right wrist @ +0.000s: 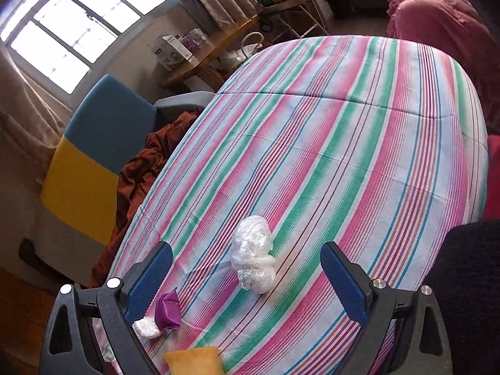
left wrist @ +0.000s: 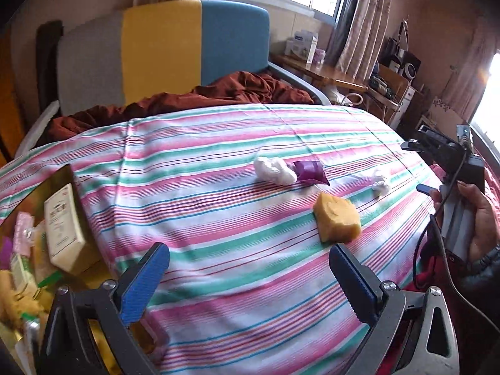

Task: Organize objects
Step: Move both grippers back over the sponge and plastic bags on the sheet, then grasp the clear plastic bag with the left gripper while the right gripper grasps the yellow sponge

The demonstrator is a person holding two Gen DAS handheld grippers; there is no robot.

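Left wrist view: a yellow sponge (left wrist: 337, 218) lies on the striped bed cover (left wrist: 218, 187), right of centre, just beyond the right finger of the left gripper (left wrist: 250, 272). Above it sit a purple packet (left wrist: 309, 172) and, touching its left side, a white plastic bundle (left wrist: 273, 170); a smaller white wad (left wrist: 380, 180) lies apart to the right. A gold box (left wrist: 67, 175) at lower left holds a white carton (left wrist: 64, 228) and other packets. The left gripper stands wide, nothing between its fingers. At the right edge a hand (left wrist: 481, 218) holds the other tool.

Right wrist view: the right gripper (right wrist: 247, 281) stands wide, a clear plastic bundle (right wrist: 253, 256) lying between its fingers, untouched.
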